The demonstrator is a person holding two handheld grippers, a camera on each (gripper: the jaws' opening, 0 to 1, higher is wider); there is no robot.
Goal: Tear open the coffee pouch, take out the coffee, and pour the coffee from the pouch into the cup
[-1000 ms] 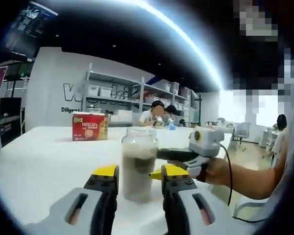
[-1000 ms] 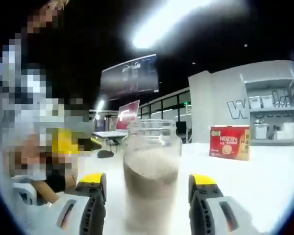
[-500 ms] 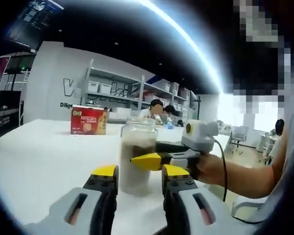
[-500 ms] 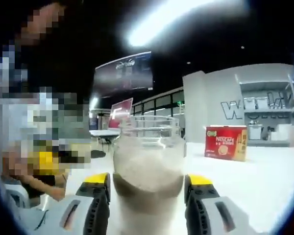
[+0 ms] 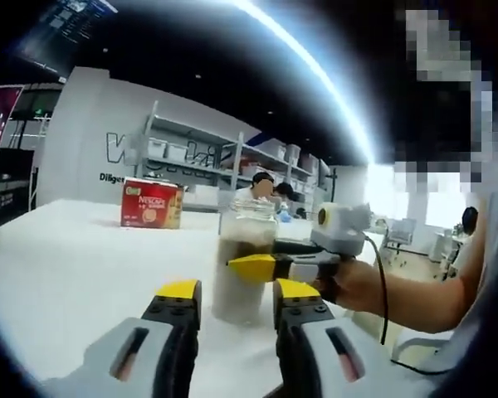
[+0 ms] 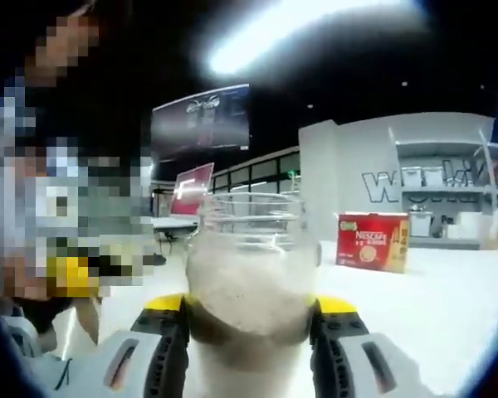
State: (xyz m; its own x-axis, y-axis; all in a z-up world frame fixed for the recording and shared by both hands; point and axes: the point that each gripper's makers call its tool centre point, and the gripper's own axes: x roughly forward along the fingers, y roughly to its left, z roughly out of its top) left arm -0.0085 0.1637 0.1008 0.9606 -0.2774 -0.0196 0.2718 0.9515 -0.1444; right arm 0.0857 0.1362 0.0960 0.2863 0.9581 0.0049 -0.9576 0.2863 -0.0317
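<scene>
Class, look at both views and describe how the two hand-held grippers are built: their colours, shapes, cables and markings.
The left hand-held gripper has two light grey jaws with black inner faces, yellow tips and a dark slot on each. The right hand-held gripper is built the same. In the left gripper view, a black cable trails from it.

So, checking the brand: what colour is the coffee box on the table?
Red coffee box, clearest in the right gripper view.
</scene>
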